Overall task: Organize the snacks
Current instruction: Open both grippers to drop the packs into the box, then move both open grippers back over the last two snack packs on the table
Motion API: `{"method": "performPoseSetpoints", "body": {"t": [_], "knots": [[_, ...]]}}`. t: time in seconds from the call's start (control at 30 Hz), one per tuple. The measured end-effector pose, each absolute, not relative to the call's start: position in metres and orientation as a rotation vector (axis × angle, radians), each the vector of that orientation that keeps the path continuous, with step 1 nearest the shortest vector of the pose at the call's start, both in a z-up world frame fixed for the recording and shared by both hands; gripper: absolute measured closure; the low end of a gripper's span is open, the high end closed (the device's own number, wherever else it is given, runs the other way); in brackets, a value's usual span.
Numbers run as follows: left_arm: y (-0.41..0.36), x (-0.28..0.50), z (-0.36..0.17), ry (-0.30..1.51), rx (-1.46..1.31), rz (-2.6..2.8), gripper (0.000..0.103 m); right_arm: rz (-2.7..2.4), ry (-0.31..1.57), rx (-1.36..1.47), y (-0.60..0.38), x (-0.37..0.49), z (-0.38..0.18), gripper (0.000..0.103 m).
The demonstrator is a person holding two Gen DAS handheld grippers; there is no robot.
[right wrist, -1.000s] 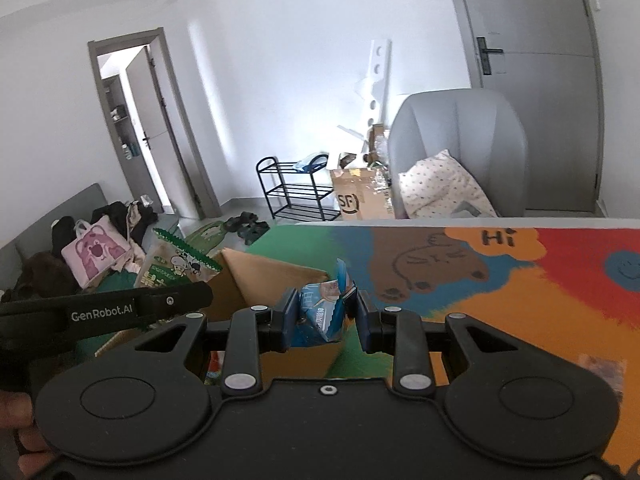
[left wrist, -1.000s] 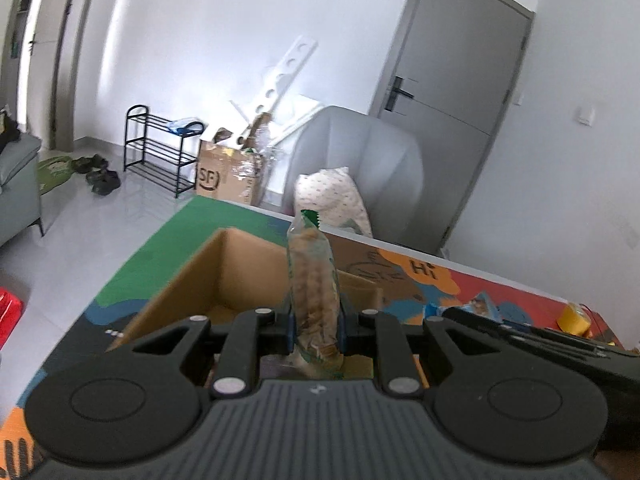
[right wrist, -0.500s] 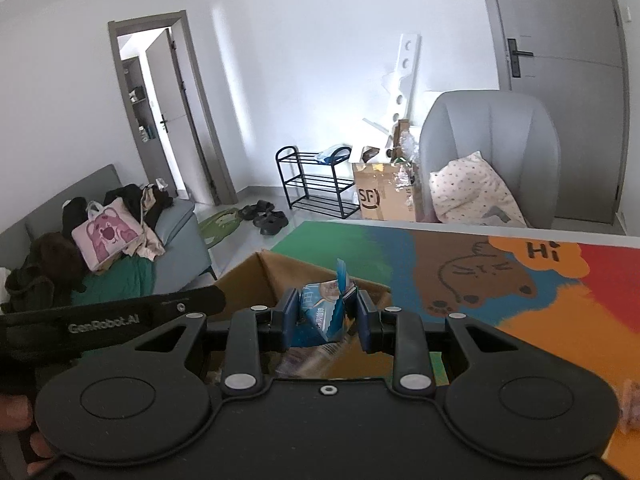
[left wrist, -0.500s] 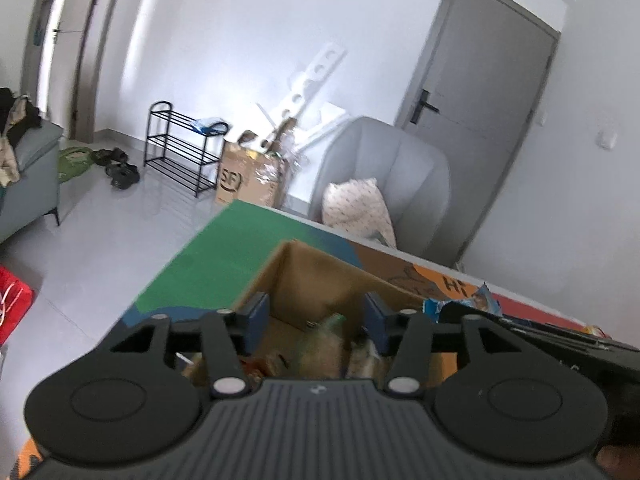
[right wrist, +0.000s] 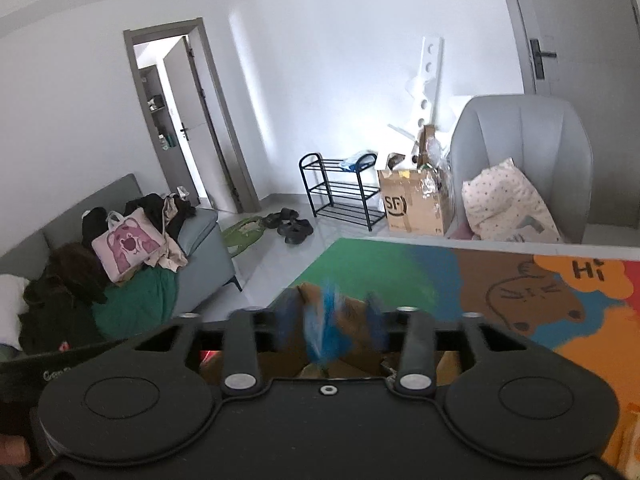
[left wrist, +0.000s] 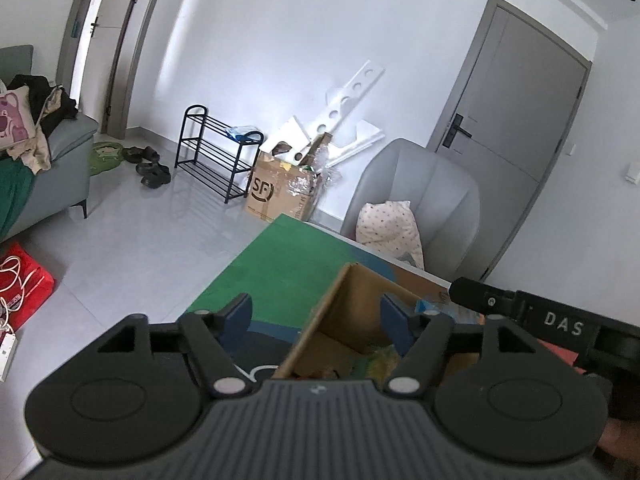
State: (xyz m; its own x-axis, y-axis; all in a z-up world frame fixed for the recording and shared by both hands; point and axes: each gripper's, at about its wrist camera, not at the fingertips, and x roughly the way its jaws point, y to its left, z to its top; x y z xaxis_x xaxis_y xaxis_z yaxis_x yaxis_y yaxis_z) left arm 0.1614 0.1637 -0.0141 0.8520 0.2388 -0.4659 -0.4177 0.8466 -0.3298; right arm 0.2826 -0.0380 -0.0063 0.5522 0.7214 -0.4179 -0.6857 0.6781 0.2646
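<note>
Both claws spread above box

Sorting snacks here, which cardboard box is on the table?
The plain open box on the colourful mat; the SF box stands on the floor beside the shoe rack.

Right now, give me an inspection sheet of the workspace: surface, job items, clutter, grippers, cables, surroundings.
Surface: table under a colourful cartoon mat with a "Hi" print.
Job items: open cardboard box on the mat, snack packets inside; blue snack packet, blurred, between the right jaws over the box.
Clutter: nothing seen on the mat besides the box.
Grippers: left gripper open, nothing between its jaws, which have just been opening; right gripper jaws have just been opening, pads clear of the packet.
Cables: white cords on a red bag on the floor.
Surroundings: grey armchair, shoe rack, SF carton, sofa, grey door.
</note>
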Motion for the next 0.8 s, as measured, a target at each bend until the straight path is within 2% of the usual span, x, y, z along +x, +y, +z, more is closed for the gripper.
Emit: {"method": "performPoseSetpoints", "body": {"t": [0.23,0.43,0.8], "knots": [[0.151,0.163,-0.010,0.414,-0.414,0.349,0.018,0.800,0.553,0.081,-0.055,0.278,-0.009,0.049],[0.132,0.166,-0.011,0.415,-0.397,0.318,0.012,0.744,0.565,0.088,-0.084,0.274,-0.013,0.048],[0.085,0.176,-0.013,0.448,-0.348,0.239,0.010,0.642,0.569,0.131,-0.147,0.274,-0.020,0.038]]}}
